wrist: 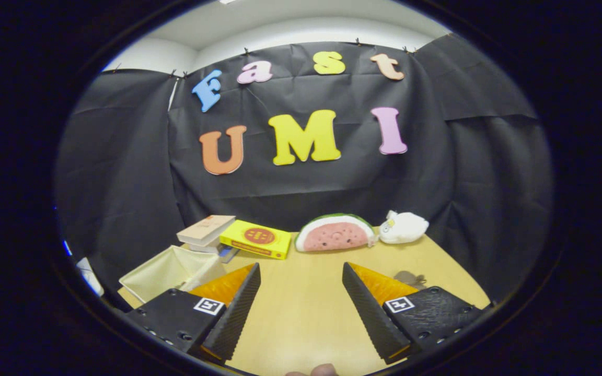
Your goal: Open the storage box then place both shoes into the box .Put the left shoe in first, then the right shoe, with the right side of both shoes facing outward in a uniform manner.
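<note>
My gripper (301, 271) is held above a light wooden table (306, 308), its two fingers spread wide apart with only bare tabletop between them. A cream fabric storage box (173, 271) with an open top stands just beyond the left finger (238, 303), at the table's left edge. No shoe can be seen. A fingertip of the person's hand (322, 371) shows at the very bottom.
Behind the box lie a stack of books (206, 232) and a yellow book (255, 239). A watermelon-slice plush (335, 233) and a white plush (403, 227) sit along the back edge. A small grey thing (409, 279) lies beyond the right finger.
</note>
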{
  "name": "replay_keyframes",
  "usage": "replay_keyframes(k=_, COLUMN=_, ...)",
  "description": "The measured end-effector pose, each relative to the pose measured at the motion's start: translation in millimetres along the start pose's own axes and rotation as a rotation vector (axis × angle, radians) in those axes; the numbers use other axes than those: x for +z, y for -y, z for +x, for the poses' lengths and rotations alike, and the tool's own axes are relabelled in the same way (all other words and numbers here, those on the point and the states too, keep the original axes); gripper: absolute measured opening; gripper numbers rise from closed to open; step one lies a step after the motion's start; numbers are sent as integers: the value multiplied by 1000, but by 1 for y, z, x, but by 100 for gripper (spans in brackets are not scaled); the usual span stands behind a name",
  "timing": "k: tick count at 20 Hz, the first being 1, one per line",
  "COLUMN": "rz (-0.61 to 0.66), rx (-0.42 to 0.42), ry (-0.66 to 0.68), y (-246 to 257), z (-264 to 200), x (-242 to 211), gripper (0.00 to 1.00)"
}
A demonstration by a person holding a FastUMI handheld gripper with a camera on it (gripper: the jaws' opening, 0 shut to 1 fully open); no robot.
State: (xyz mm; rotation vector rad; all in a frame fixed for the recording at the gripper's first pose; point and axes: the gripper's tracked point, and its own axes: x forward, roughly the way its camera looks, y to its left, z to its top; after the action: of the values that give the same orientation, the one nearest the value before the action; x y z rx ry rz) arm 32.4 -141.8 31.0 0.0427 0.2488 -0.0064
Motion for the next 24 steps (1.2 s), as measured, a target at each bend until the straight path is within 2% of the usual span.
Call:
replay_keyframes(k=4, rz=-29, rx=-128, ry=-93, y=108, z=2, x=-27, gripper=96)
replay_keyframes(k=7, rz=-51, rx=-190, ry=-201, y=161, z=16, x=-58, gripper=96)
replay_keyframes(k=13, rz=-20, rx=-227, ry=-429, y=223, z=49, x=-120, gripper=96)
replay_keyframes(k=17, rz=25, rx=-213, ry=-546, y=235, z=71, x=-150, gripper=96)
replay_keyframes(k=20, rz=42, rx=-193, ry=-610, y=236, z=86, x=-162, gripper=89)
replay_keyframes(k=21, rz=42, rx=-186, ry=-624, y=236, z=90, x=-165, gripper=83)
replay_keyframes(k=24, rz=60, rx=-172, ry=-661, y=231, z=99, x=-173, gripper=56)
